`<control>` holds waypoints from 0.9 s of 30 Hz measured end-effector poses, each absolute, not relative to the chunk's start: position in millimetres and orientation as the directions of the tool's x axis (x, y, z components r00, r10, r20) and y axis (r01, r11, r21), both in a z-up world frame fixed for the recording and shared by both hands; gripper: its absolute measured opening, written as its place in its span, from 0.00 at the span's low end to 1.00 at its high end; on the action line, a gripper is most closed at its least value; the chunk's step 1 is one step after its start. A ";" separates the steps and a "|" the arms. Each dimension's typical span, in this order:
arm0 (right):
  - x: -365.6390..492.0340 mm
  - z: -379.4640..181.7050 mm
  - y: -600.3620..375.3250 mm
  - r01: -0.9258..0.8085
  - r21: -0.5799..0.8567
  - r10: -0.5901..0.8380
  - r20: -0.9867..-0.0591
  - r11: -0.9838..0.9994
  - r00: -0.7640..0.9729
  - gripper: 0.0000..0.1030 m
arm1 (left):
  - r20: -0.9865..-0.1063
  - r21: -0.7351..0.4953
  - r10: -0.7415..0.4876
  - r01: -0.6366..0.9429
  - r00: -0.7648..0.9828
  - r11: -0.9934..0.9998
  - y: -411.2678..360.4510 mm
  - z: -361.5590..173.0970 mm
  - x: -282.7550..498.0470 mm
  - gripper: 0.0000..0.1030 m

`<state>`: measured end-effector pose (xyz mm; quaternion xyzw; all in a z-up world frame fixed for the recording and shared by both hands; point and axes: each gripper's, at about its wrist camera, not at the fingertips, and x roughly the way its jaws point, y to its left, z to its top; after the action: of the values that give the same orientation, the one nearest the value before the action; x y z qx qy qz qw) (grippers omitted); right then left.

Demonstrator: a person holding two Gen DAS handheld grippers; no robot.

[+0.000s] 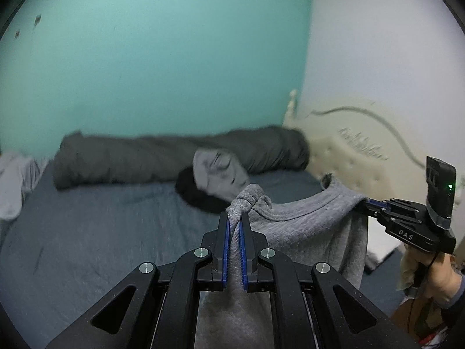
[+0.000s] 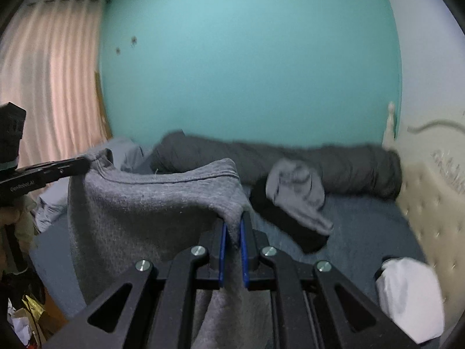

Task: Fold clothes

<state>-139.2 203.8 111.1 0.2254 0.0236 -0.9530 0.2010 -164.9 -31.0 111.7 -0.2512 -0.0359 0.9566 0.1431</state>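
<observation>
A grey knit garment (image 1: 305,224) hangs stretched between my two grippers above the bed. My left gripper (image 1: 236,218) is shut on one bunched corner of it, and the cloth runs down between the blue pads. In the right wrist view my right gripper (image 2: 234,221) is shut on the other corner of the grey garment (image 2: 139,212). Each gripper shows in the other's view: the right gripper (image 1: 366,202) at the right, the left gripper (image 2: 84,163) at the left. A hand (image 1: 436,279) holds the right gripper's handle.
The bed (image 1: 101,232) has a dark blue sheet. A rolled dark grey blanket (image 1: 174,157) lies along the teal wall. A light grey garment (image 1: 221,174) lies on a black one (image 2: 287,218). A white cloth (image 2: 409,290) lies by the cream tufted headboard (image 2: 430,218). Curtains (image 2: 52,87) hang left.
</observation>
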 end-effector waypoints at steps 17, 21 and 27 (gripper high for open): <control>-392.0 -104.1 200.6 0.305 0.081 -0.271 -0.709 -0.949 -0.651 0.08 | -0.696 -0.188 0.234 -0.143 -0.679 -0.972 -24.8 -130.8 -367.7 0.06; -424.5 -163.5 201.3 0.284 0.131 -0.280 -0.757 -0.950 -0.590 0.08 | -0.743 -0.193 0.229 -0.126 -0.629 -0.973 -24.7 -187.6 -397.5 0.06; -453.2 -241.3 196.3 0.272 0.162 -0.284 -0.817 -0.949 -0.503 0.09 | -0.810 -0.190 0.211 -0.096 -0.547 -0.977 -21.3 -266.8 -434.6 0.08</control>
<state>-453.2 196.3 -241.3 0.4723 -0.0064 -0.8667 0.1602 -434.6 -21.3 -266.8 -0.4677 -0.0616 0.8774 0.0874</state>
